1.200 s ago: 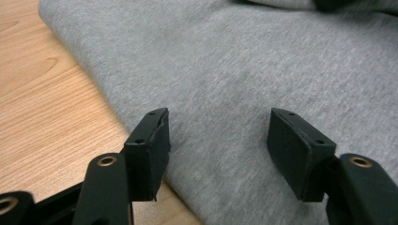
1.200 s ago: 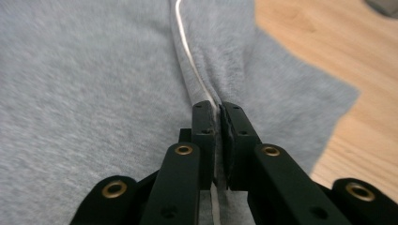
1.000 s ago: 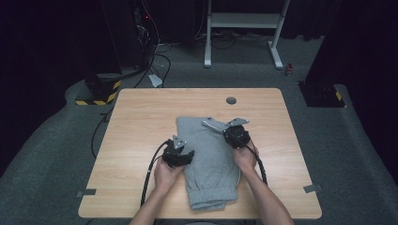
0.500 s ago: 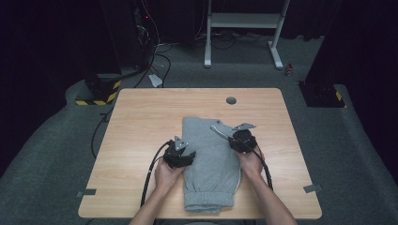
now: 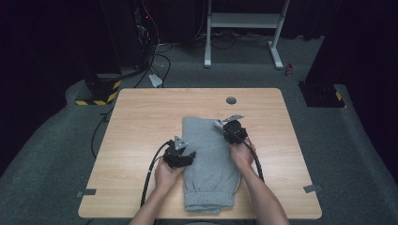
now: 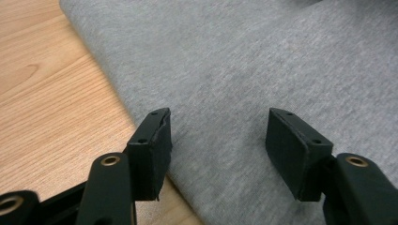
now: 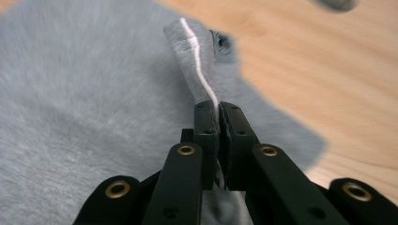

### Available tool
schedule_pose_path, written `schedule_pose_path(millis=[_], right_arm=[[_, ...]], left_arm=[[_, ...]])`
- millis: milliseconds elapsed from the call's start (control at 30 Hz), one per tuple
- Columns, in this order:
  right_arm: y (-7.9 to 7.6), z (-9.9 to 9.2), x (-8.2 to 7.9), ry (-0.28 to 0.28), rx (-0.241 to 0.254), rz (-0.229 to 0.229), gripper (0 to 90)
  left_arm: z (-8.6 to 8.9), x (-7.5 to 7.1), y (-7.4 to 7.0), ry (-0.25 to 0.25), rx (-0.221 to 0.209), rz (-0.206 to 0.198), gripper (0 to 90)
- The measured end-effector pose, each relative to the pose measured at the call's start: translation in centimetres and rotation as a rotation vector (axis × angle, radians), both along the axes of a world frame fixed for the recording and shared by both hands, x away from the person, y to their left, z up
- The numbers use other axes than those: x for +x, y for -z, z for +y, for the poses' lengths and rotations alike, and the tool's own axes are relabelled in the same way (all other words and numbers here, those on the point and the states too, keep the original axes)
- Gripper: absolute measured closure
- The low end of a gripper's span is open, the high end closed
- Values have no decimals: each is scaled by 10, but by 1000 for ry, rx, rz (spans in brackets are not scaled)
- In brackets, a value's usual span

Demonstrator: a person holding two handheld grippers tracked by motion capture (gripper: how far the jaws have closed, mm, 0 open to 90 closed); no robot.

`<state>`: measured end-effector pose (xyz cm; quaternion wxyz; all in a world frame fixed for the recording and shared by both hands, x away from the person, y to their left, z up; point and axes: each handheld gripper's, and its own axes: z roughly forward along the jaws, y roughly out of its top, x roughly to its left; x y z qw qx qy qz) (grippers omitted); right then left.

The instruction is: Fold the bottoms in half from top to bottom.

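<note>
Grey sweatpants lie folded on the table, near the middle, reaching down to its near edge. The right gripper has just been closing and is now clamped on a raised fold of cloth at the garment's right edge. The left gripper rests on the garment's left edge, jaws apart, nothing pinched between them.

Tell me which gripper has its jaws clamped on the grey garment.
The right gripper: its jaws have just closed on a raised fold of the grey garment. The left gripper stands open over flat cloth.
</note>
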<state>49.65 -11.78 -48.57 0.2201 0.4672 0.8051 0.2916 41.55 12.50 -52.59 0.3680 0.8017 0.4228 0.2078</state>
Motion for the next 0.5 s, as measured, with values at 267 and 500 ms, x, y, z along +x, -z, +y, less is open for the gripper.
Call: schedule_pose_path(millis=[267, 500], right_arm=[[13, -48, 3, 133, 52, 82, 759], [2, -37, -13, 50, 65, -8, 675]], left_arm=[[0, 0, 0, 9, 2, -1, 408], [0, -1, 0, 9, 5, -2, 407]])
